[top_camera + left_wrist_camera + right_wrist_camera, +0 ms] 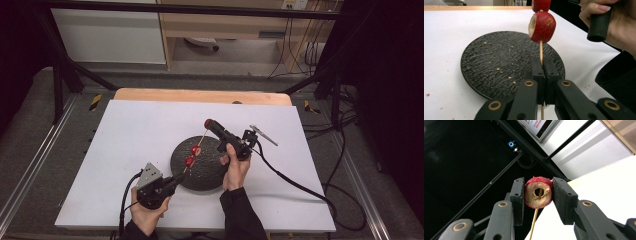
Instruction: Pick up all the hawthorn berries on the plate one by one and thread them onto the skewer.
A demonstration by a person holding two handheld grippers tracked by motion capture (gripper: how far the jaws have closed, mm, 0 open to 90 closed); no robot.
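Skewering fruit: wooden skewer [540, 51] over black plate [486, 60].
Left tool [544, 72] clenched on skewer base, two red pieces [193, 155] beyond its tips; right tool [538, 192] grasping cored red slice [538, 192] at skewer tip.

A white table [130, 150] carries a round black plate [200, 172] (crumb-speckled) near its front-middle; a small metal tool [263, 135] lies right of the plate.
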